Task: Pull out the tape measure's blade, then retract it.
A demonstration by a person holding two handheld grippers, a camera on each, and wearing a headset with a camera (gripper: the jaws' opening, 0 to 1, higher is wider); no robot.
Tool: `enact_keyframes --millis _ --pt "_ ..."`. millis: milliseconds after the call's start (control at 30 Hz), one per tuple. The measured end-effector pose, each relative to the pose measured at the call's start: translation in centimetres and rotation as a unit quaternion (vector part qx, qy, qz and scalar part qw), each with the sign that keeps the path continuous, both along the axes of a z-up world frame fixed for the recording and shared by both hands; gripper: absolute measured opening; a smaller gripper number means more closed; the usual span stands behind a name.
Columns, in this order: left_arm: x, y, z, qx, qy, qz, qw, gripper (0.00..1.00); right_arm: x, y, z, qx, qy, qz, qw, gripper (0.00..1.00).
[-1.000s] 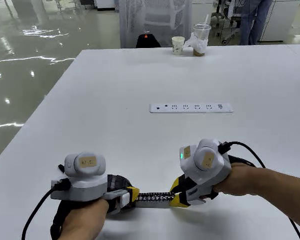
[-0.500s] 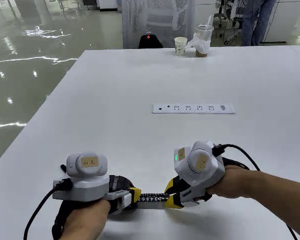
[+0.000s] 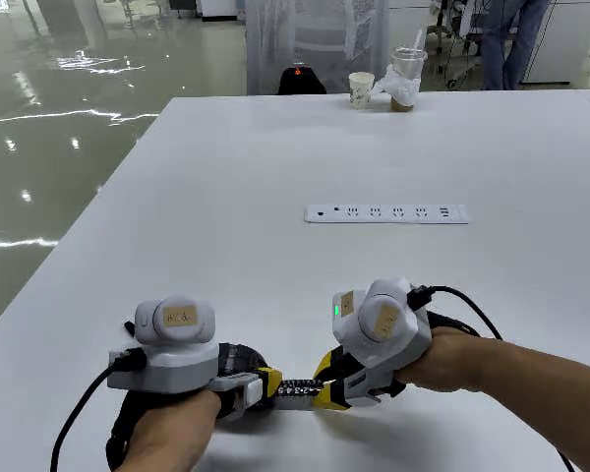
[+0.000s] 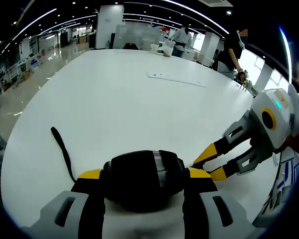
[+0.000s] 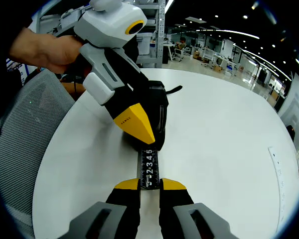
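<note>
Left claw clamps the one tape measure, right claw pinches its blade (short stretch out).

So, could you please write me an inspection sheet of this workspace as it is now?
Surface: white flat table.
Job's things: black round tape measure case on the table; its dark numbered blade is out a short way.
Clutter: white flat power strip mid-table; white paper cup and clear plastic cup at the far edge.
Grippers: left gripper shut on the case; right gripper shut on the blade.
Cables: black cable from the left gripper, another from the right; black strap lies beside the case.
Surroundings: glossy floor; a person stands beyond the table.
</note>
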State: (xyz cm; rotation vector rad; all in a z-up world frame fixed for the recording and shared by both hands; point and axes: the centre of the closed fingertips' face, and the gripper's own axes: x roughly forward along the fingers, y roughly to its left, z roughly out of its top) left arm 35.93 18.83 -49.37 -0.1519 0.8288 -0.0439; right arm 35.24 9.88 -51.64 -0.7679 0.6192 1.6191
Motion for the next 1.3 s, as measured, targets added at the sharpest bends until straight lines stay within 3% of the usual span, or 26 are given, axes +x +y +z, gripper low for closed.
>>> enact_keyframes --millis 733,1300 --pt "0.1 0.0 0.0 -0.003 0.002 0.0 1.0 0.58 -0.4 3.0 -0.2 0.019 0.001 0.003 0.9998 0.11" --pt "0.0 -0.1 -0.1 -0.001 0.001 0.001 1.0 0.58 -0.6 4.0 -0.3 0.027 -0.003 0.004 0.9996 0.11"
